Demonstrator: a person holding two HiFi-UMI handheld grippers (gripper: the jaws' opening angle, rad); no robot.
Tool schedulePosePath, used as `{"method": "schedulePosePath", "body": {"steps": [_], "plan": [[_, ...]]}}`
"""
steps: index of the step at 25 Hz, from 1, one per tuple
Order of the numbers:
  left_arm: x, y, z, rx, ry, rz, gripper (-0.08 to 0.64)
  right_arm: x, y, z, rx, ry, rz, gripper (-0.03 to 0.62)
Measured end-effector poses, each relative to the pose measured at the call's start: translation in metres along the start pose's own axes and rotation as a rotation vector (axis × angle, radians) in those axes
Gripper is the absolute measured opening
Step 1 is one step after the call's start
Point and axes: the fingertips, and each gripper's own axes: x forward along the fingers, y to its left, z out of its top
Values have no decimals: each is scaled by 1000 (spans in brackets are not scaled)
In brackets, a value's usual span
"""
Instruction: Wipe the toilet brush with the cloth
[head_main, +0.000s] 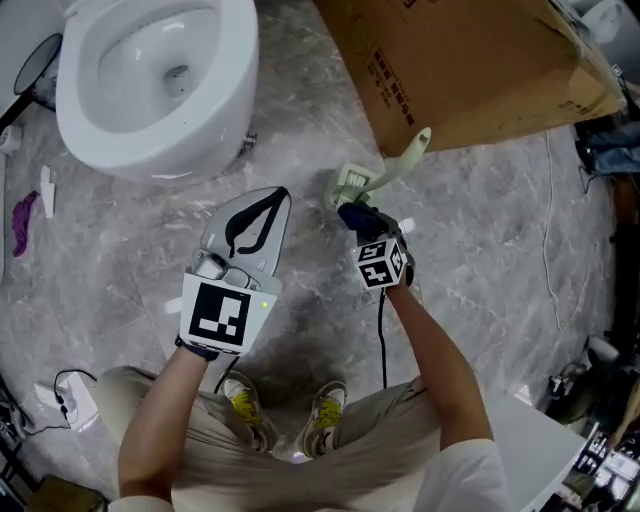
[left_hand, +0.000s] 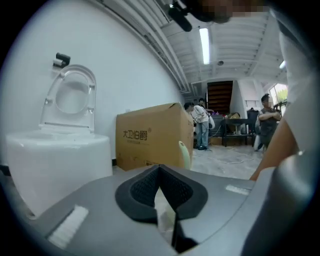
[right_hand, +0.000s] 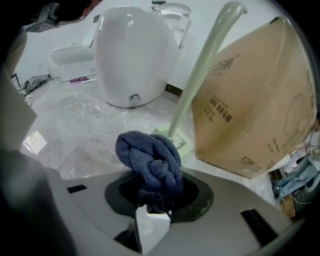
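At the far left stands a white toilet (head_main: 150, 120) with its seat raised. Its bowl is open and shows only the drain hole at the bottom. Near it, a little to the right, the left gripper (head_main: 280, 198) is held level over the grey marbled floor (head_main: 480, 250) with the bare left forearm stretched forward behind it. Its jaws are pressed together at the tips and have nothing between them.

Right of that, the pale green toilet brush (head_main: 397, 163) stands with its head on the floor. Its handle leans toward the far right, up against the box.

The right gripper (head_main: 362, 222) sits just on the near side of the brush head, with the right forearm reaching out and a black cable running along it. Its jaws are clamped on a bunched dark blue cloth (right_hand: 151, 164), which bulges out beyond them. The cloth is just beside the brush head, but whether the two touch cannot be told.

At the far right lies a big brown cardboard box (head_main: 470, 60) with printed characters. What it holds cannot be seen.
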Motion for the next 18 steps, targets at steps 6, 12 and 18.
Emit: {"method": "schedulePosePath", "body": {"steps": [6, 12, 18], "plan": [[-15, -20, 7, 123, 22, 108, 0, -53, -9, -14, -92, -113, -152, 118], [-18, -63, 34, -44, 48, 77, 0, -127, -5, 9, 50, -179, -159, 120], [-61, -92, 84, -149, 125, 101, 0, -265, -12, 61, 260, -240, -140, 118]]}}
